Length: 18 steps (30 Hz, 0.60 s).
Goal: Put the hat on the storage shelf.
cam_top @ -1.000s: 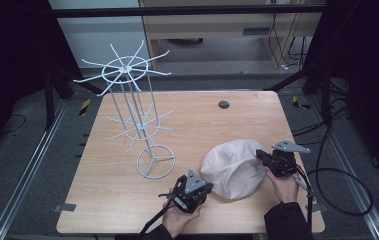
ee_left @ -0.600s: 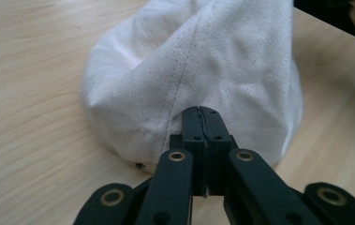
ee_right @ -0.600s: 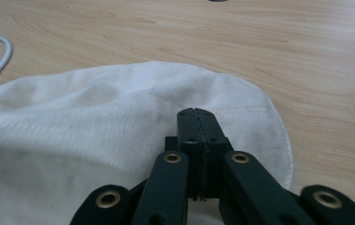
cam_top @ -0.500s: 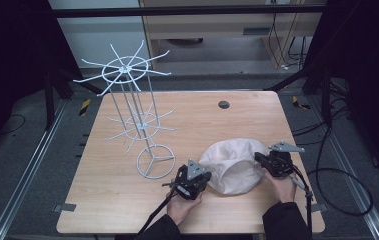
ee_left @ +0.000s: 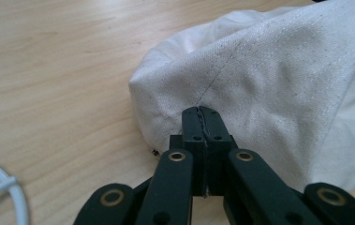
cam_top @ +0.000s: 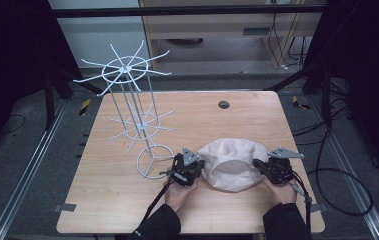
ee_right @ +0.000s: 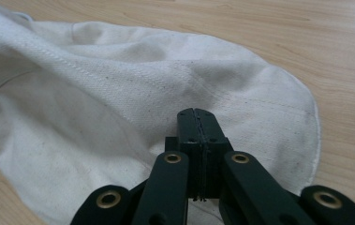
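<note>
A white cloth hat (cam_top: 233,162) lies on the near right part of the wooden table (cam_top: 257,120). My left gripper (cam_top: 198,167) is at the hat's left edge and my right gripper (cam_top: 258,164) is at its right edge. In the left gripper view the black jaws (ee_left: 201,112) are pressed together on the hat (ee_left: 278,84), whose fabric rises from their tip along a seam. In the right gripper view the jaws (ee_right: 195,114) are likewise closed over the hat (ee_right: 95,108), which looks pinched at its near edge. The hat bulges up between the two grippers.
A tall white wire rack (cam_top: 132,100) with radiating hooks stands at the table's left; its base ring (cam_top: 152,160) is just left of my left gripper, and a piece of that ring (ee_left: 6,187) appears in the left gripper view. A small dark round hole (cam_top: 223,104) sits near the far edge.
My left gripper has moved forward and right from the near table edge to the hat's left rim and closed there. The right gripper stayed at the hat's right edge.
</note>
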Tool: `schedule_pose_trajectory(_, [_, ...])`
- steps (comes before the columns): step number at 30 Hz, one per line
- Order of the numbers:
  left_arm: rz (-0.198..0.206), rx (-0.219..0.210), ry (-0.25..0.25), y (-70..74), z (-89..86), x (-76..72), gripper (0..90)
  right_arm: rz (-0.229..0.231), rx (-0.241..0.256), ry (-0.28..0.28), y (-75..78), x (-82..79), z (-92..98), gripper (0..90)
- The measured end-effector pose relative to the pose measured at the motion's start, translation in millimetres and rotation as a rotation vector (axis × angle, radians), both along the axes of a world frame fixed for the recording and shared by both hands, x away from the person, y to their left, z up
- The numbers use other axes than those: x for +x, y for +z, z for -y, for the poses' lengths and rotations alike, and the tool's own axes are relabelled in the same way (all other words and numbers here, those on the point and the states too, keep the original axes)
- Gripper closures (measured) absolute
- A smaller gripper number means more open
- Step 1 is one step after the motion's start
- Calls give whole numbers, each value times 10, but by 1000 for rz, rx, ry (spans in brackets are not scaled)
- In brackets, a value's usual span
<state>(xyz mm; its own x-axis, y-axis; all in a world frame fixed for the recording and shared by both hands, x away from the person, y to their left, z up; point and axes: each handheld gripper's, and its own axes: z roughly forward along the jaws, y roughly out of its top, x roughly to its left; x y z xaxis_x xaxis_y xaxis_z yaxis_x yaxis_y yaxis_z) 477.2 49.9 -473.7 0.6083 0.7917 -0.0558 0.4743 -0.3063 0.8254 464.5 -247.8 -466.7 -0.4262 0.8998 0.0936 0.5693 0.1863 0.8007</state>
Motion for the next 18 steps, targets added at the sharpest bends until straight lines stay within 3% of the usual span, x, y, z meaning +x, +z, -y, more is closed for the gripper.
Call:
schedule_pose_trajectory(6, [4,5,18,-8,57,153,900,-16,0,15,-20,-85,-39,900])
schedule_pose_trajectory(11, [-7,-3,25,-7,76,235,900,-4,-2,25,-2,-164,-39,900])
schedule_pose_trajectory(12, [-8,-11,30,7,73,229,900,-4,-2,25,-2,-164,-39,900])
schedule_pose_trajectory(14, [24,11,9,84,26,140,899,42,-8,4,65,-196,14,900])
schedule_pose_trajectory(18, [34,7,-15,179,-105,-7,874,84,3,-25,150,-267,108,895])
